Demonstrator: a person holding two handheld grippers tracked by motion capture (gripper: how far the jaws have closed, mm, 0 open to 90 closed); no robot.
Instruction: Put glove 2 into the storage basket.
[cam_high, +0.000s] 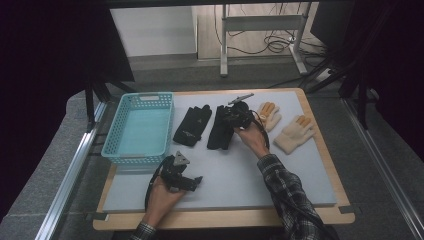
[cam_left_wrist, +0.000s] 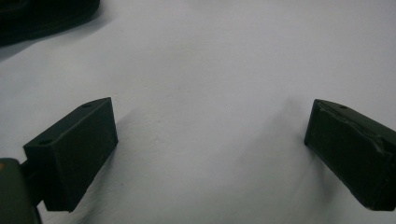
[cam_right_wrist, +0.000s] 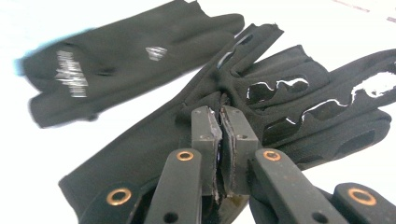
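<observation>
Right hand-held gripper (cam_right_wrist: 219, 122) is clamped on a pinch of fabric near the middle of the second black glove (cam_right_wrist: 261, 116), jaws pressed together with cloth bunched between them; the high view shows that hand-held gripper (cam_high: 239, 116) over the same glove (cam_high: 220, 131) mid-worktop. Glove looks barely lifted, most of it lying on the grey mat, though blur makes this hard to call. First black glove (cam_high: 193, 125) lies flat just beside it, toward the blue basket (cam_high: 111, 148), which has nothing in it. Two tan gloves (cam_high: 270, 115) (cam_high: 295, 134) sit on the far right, untouched. Left hand-held gripper (cam_high: 186, 181) rests low near the front edge of the worktop (cam_high: 260, 185), jaws wide apart with bare mat between them, holding nothing. Judged progress: early, likely sorting gloves into the basket; first grasp made, no glove delivered. Left: lift, carry to the basket, release, then the other three.
</observation>
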